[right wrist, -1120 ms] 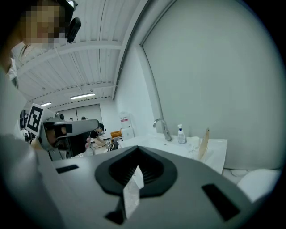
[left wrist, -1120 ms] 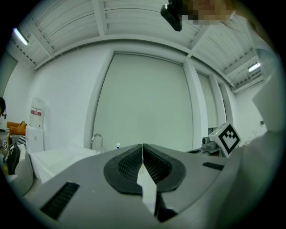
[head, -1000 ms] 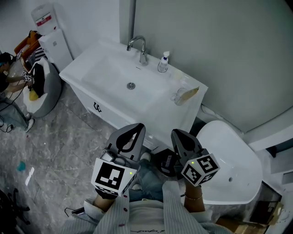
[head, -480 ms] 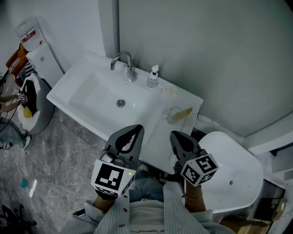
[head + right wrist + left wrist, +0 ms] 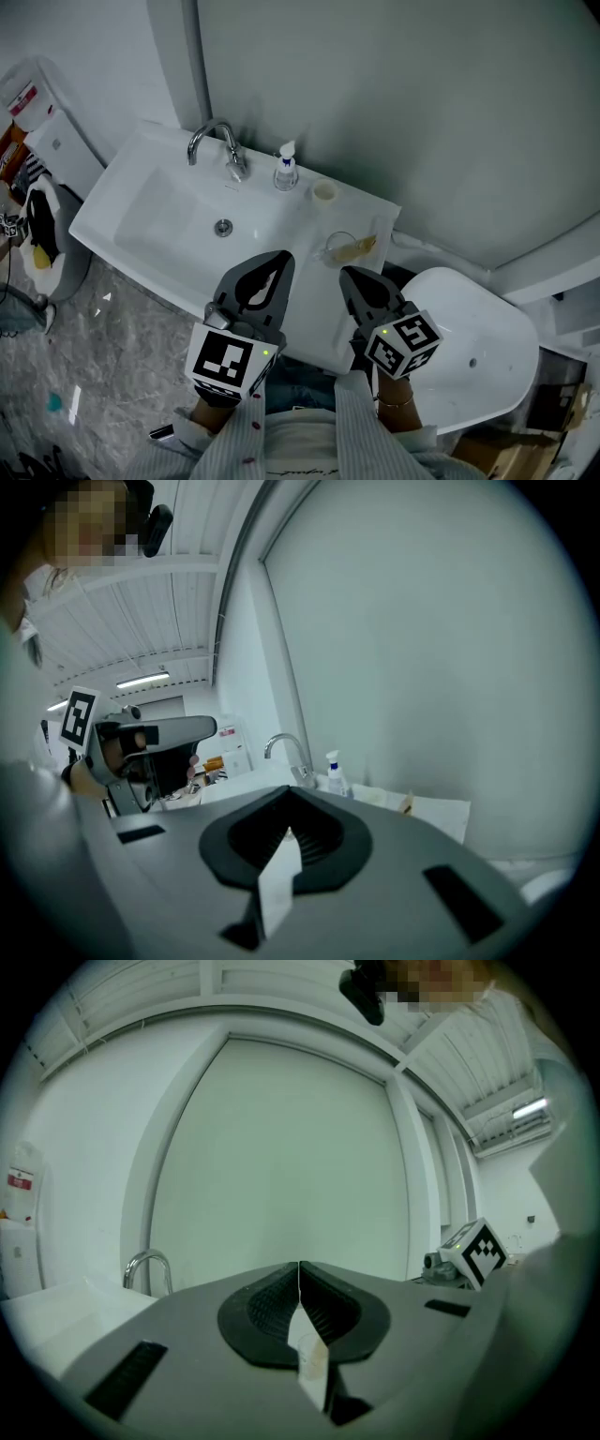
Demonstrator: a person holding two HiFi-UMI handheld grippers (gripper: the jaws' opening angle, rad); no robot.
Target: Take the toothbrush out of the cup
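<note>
Both tongs, left gripper [image 5: 280, 259] and right gripper [image 5: 350, 275], are hovering clenched and empty near one glossy white sink [image 5: 141, 211]; one toothbrush [image 5: 362, 247] is sitting in one clear cup [image 5: 338, 247], far right.

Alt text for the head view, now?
The hand-held left gripper and right gripper, both shut and empty, point at a white sink. A clear cup holding a yellowish toothbrush sits near its right edge, beyond the right gripper; faucet, pump bottle and toilet are also visible.

glossy white sink [image 5: 155, 220], shiny metal tap [image 5: 236, 167], polished stone floor [image 5: 117, 333]
</note>
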